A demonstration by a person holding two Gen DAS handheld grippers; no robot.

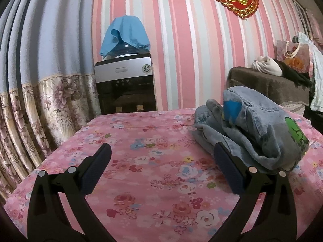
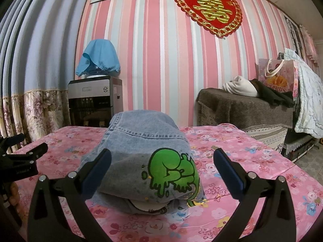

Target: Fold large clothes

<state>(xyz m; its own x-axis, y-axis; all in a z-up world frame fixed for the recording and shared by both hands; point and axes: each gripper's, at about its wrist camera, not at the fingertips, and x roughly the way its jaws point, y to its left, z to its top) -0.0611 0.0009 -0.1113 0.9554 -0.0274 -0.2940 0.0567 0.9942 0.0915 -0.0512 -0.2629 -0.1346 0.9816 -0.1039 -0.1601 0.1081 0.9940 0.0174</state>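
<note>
both grippers, left gripper (image 1: 161, 155) and right gripper (image 2: 162, 160), are matte black plastic with two long tapering fingers (image 1: 97, 167), each faced with a dark blue ribbed pad and pinned by round silver screws at its hinged base.

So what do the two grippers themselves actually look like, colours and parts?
Both look alike. The left gripper and right gripper each have two black, angular plastic fingers with dark navy, flat pads on their inner faces. Round silver pins mark the finger joints, two per side. No cables or sleeves show. In the right wrist view, the left gripper's black side bears small white lettering, too small to read.
</note>
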